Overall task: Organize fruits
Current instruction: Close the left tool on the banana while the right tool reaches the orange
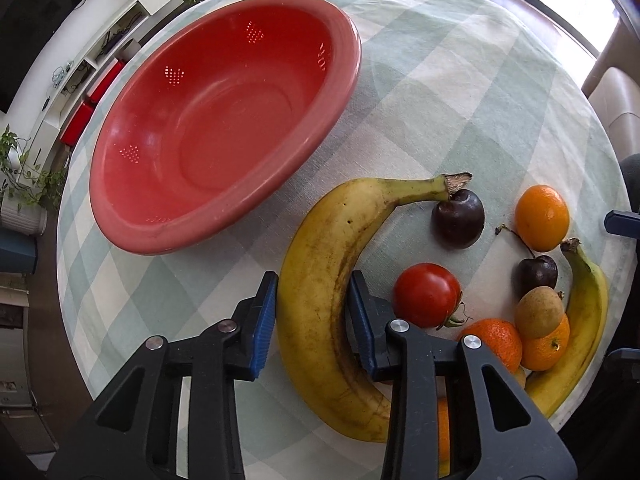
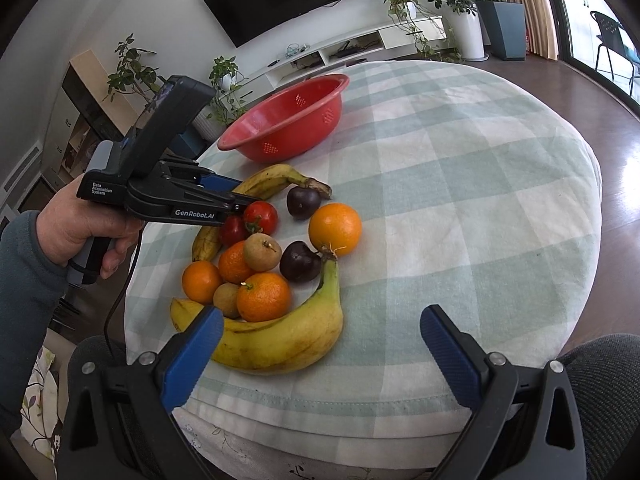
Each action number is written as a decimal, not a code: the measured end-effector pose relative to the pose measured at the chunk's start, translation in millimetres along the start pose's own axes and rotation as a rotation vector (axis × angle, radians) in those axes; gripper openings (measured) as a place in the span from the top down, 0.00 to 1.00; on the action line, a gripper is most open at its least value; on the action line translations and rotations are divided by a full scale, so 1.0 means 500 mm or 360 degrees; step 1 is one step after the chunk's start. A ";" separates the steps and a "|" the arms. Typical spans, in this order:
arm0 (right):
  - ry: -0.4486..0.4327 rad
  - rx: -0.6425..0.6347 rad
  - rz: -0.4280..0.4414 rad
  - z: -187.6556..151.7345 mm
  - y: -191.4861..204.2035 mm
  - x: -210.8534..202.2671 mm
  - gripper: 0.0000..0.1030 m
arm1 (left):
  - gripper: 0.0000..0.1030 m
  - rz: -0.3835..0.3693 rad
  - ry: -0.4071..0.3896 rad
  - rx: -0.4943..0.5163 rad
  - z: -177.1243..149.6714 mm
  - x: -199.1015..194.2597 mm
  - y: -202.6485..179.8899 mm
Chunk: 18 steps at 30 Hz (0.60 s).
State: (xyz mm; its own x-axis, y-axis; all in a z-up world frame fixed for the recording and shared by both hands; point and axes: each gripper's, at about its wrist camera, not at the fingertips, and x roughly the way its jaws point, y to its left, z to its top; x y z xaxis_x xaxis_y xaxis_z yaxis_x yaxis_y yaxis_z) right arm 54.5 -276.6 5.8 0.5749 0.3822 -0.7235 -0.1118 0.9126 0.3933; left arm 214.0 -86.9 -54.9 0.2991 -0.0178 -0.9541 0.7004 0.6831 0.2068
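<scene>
fruits (image 2: 260, 264) on tablecloth (image 2: 460, 208), red colander (image 1: 224, 120) empty

colander (image 2: 286, 120) behind fruit pile (image 2: 260, 264) | both on tablecloth (image 2: 460, 208)

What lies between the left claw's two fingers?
In the left wrist view, the left claw straddles the big banana; its blue fingers flank the fruit's middle, apparently touching it.
</scene>
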 end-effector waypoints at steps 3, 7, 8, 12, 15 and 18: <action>-0.0001 -0.0001 -0.0003 0.000 -0.001 0.002 0.02 | 0.69 0.0024 -0.0007 0.0012 0.005 0.001 -0.003; -0.0005 -0.0001 -0.0004 0.000 -0.002 0.002 0.03 | 0.70 0.0025 -0.0055 -0.0018 -0.004 -0.003 0.004; -0.0006 -0.0002 -0.0005 0.000 -0.002 0.002 0.04 | 0.70 0.0020 -0.0069 -0.0034 -0.010 -0.005 0.009; -0.0006 -0.0012 -0.0022 -0.001 0.002 0.005 0.05 | 0.71 -0.0015 -0.0118 -0.0092 -0.026 -0.012 0.030; -0.0012 -0.0020 -0.0034 0.000 0.005 0.006 0.06 | 0.71 -0.0025 -0.0175 -0.0137 -0.039 -0.026 0.038; -0.0018 -0.0028 -0.0051 0.000 0.007 0.004 0.08 | 0.71 -0.0046 -0.0246 -0.0205 -0.074 -0.050 0.042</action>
State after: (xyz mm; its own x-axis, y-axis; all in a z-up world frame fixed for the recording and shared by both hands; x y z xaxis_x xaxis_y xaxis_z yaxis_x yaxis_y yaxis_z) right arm 55.3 -272.6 6.1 0.5873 0.3513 -0.7292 -0.1076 0.9268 0.3599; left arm 197.1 -44.9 -34.5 0.3831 -0.1438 -0.9124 0.6242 0.7684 0.1409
